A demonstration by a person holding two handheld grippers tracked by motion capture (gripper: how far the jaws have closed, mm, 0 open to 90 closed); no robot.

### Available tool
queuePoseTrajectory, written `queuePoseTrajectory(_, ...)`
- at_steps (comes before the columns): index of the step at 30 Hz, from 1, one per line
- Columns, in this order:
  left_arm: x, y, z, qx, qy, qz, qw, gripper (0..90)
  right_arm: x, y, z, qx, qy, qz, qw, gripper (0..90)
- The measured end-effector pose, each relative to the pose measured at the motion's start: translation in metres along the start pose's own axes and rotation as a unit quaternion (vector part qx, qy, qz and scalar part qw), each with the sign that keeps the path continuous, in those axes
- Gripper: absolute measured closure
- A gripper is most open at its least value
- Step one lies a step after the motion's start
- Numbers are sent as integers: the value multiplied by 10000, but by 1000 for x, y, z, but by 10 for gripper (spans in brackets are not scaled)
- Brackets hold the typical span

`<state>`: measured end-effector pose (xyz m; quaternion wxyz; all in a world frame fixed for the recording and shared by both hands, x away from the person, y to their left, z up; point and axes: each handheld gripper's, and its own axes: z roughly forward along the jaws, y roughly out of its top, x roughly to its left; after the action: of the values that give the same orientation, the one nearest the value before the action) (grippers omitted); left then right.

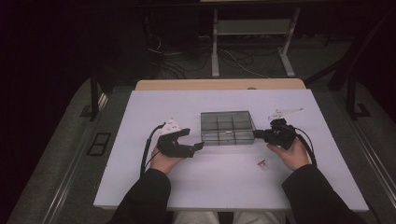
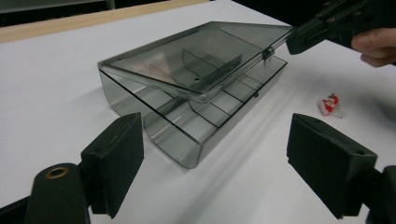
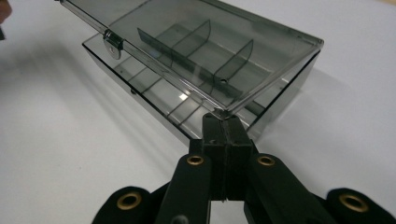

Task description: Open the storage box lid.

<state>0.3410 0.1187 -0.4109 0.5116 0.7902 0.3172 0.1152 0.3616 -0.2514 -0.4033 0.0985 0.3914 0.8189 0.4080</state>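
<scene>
While the right claw (image 3: 223, 122) pinches the lid (image 3: 187, 42) corner, the left claw (image 2: 215, 158) gapes beside the box (image 2: 187, 135).

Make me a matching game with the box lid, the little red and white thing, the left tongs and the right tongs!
Things:
1. lid of the smoky clear box
2. small red and white item
3. left tongs
4. right tongs

States:
A. wide open, holding nothing
B. lying loose on the white table
C. pinched shut on the lid's corner
D. lifted a little at one end above the compartments

Pairs: 1-D, 2-B, 3-A, 4-C
</scene>
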Motion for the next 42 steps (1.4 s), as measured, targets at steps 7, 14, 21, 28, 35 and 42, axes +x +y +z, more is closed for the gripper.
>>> queuePoseTrajectory(7, 9, 12, 3, -38, 25, 174, 9998, 213, 1, 8, -2, -86, 41, -35, 9999, 885)
queuePoseTrajectory(14, 11, 21, 11, -19, 68, 388, 9992, 256, 0, 18, -4, -133, 83, -102, 9998, 886)
queuePoseTrajectory(21, 14, 22, 20, -67, 198, 511, 9985, 298, -1, 27, -6, -155, 130, -153, 9997, 885)
queuePoseTrajectory(28, 20, 30, 25, -113, 325, 639, 9974, 356, 0, 36, -6, -162, 139, -199, 9996, 885)
queuePoseTrajectory(35, 25, 37, 29, -226, 372, 735, 9963, 416, -1, 42, -6, -179, 140, -222, 9995, 885)
queuePoseTrajectory(42, 26, 42, 35, -317, 383, 815, 9954, 513, -5, 48, -6, -209, 134, -197, 9995, 886)
